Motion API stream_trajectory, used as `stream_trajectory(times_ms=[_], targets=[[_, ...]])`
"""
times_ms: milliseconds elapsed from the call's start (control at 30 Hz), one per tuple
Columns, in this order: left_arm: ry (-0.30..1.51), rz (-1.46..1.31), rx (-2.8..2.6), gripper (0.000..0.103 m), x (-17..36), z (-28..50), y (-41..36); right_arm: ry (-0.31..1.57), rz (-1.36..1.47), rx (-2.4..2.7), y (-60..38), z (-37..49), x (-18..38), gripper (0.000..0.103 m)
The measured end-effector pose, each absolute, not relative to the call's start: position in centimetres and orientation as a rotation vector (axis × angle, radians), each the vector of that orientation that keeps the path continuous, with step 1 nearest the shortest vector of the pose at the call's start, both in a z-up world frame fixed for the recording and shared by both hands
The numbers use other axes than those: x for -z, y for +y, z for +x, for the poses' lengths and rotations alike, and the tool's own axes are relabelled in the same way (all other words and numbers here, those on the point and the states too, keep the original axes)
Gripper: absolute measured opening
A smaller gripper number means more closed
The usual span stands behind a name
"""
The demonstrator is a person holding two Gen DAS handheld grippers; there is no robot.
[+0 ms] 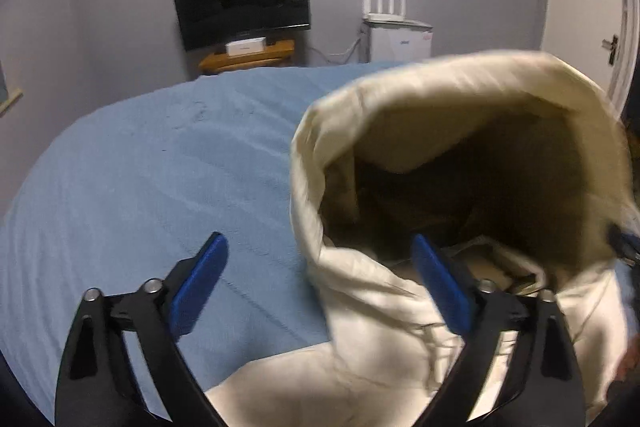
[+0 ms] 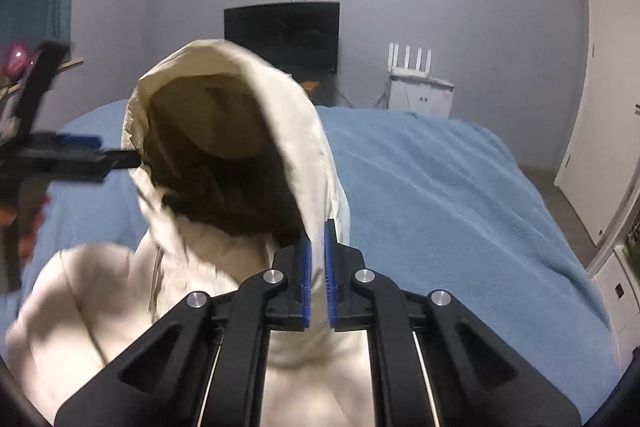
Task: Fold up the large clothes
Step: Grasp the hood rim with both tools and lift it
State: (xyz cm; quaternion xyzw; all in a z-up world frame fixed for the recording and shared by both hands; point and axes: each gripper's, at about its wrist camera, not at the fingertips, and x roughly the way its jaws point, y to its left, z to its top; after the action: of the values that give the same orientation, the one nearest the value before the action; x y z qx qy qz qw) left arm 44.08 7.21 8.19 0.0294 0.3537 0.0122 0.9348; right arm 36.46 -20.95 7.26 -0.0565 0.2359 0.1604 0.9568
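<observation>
A cream hoodie (image 1: 380, 331) lies on the blue bed (image 1: 140, 167), and its hood (image 1: 460, 87) is lifted so the dark inside faces me. My left gripper (image 1: 319, 241) is open, its blue pads standing wide on either side of the hood's left rim without pressing it. In the right wrist view my right gripper (image 2: 319, 227) is shut on the right rim of the hood (image 2: 280, 99) and holds it up over the hoodie's body (image 2: 100, 307). The left gripper (image 2: 80, 157) shows there at the hood's far left edge, blurred.
Beyond the foot of the bed, a dark TV (image 1: 240, 1) hangs over a wooden stand (image 1: 248, 57), beside a small white cabinet (image 1: 396, 39) with a router on top. A white door (image 1: 580, 7) stands at the right. The blue bed cover (image 2: 440, 187) spreads right of the hoodie.
</observation>
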Motion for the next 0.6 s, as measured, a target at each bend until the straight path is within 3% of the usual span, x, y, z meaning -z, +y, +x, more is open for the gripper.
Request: stream_trajectory(times_ms=[100,133,200,600], targets=[[0.737,0.097,-0.025,0.058,-7.5,43.5,7.6,0.469,-0.122,-0.336,-22.5,34.1,-6.5,0.003],[0.731,0.124,-0.026,0.038,-7.3,43.0,7.7,0.466,-0.127,-0.338,-22.8,33.3,-6.2,0.003],[0.724,0.156,-0.006,0.009,-7.1,41.7,7.7,0.472,-0.144,-0.344,-23.1,32.2,-5.7,0.003],[0.687,0.223,0.083,0.005,-4.6,26.2,9.5,0.464,-0.247,-0.48,-23.1,24.1,-3.7,0.003]])
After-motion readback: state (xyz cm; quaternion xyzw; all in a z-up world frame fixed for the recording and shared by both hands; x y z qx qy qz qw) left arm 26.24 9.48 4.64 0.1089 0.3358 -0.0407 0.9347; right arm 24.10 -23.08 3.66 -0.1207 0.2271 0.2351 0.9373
